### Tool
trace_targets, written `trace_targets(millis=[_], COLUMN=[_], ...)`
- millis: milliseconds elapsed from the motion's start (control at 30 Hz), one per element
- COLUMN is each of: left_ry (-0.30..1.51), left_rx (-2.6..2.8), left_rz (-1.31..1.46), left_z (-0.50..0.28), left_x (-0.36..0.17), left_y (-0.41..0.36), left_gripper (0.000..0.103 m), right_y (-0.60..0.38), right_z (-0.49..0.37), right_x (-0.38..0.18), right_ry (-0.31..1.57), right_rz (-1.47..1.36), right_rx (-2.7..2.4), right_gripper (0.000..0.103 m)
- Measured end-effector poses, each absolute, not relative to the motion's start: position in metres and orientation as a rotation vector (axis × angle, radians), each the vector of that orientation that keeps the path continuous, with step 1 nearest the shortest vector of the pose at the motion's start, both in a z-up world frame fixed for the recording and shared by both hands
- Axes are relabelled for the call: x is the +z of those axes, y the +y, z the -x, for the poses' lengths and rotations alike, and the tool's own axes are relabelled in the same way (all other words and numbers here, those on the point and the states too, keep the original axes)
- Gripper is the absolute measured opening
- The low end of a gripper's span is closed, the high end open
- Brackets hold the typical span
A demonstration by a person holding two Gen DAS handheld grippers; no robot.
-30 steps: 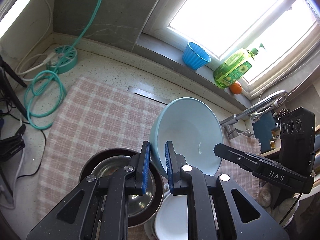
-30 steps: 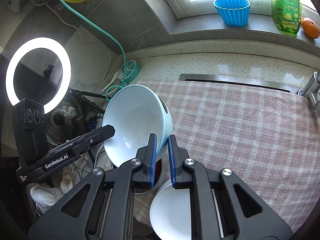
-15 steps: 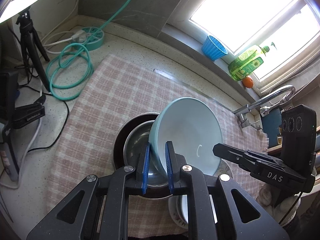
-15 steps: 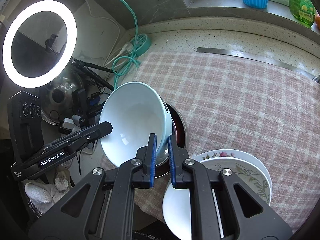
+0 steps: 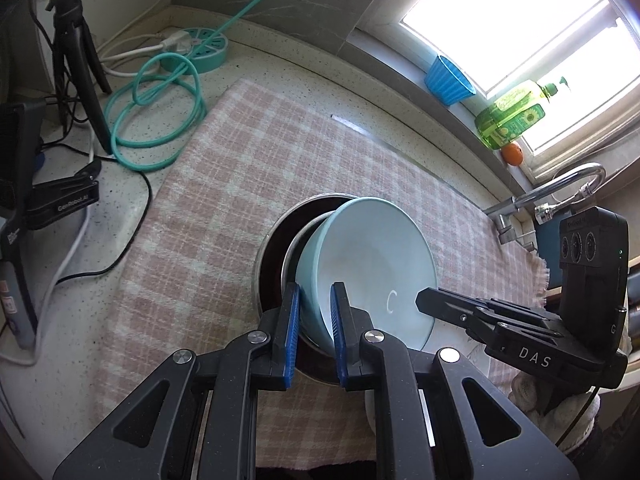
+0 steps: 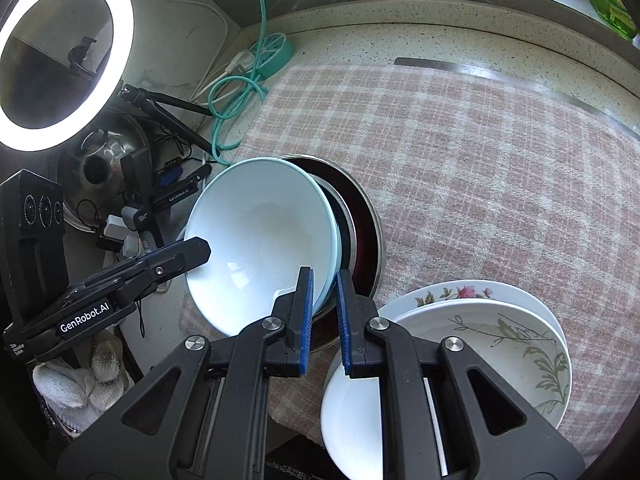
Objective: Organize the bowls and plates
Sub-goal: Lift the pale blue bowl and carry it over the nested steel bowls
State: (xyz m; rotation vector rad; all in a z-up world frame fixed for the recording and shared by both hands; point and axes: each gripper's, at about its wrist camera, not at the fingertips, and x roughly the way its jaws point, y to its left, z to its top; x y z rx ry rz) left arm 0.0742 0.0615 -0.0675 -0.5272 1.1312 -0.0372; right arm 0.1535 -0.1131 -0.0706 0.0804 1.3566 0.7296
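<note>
While both grippers grip its rim from opposite sides, a pale blue glazed ceramic bowl (image 5: 372,268) hangs tilted on edge just above a dark red, steel-rimmed round bowl (image 6: 362,226) that holds a smaller shiny metal bowl (image 5: 294,248). The left gripper (image 5: 314,320) has its blue-padded jaws clamped on the bowl's near-left rim, one jaw outside the wall and one inside. The right gripper (image 6: 324,300) has its jaws clamped on the opposite rim in the same way. Each gripper is therefore equally close to the bowl, and the bowl lies directly ahead of both.

The bowl's opening faces sideways and upward, not level; its lower edge dips into the mouth of the nested bowls beneath, though contact there cannot be confirmed. Judging from this, the coming move turns on levelling the bowl and lowering it straight down, since the nest sits directly below.

The bowl looks smooth, round and deep, with a white-blue interior that catches window glare and a small pale mark near its inner rim. It appears clean and empty.

Just to the right, on the pink-and-cream checked cloth (image 6: 480,160) covering the table, sits a stack of white floral-patterned plates (image 6: 520,340), with a plain white bowl (image 6: 352,420) at its near edge.
</note>
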Motion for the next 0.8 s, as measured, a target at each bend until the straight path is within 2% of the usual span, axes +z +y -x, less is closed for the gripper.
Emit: trace_targets(millis=[800], left_ry=[1.159], left_rx=[-0.032], left_rz=[0.514], left_z=[-0.076], left_x=[-0.0779], left_y=[0.0599], left_gripper=[0.013], right_y=[-0.1068], right_z=[-0.1537], right_x=[-0.0783], right_ry=[1.363], right_rz=[-0.052], right_rx=[0.727], right_gripper=[0.016])
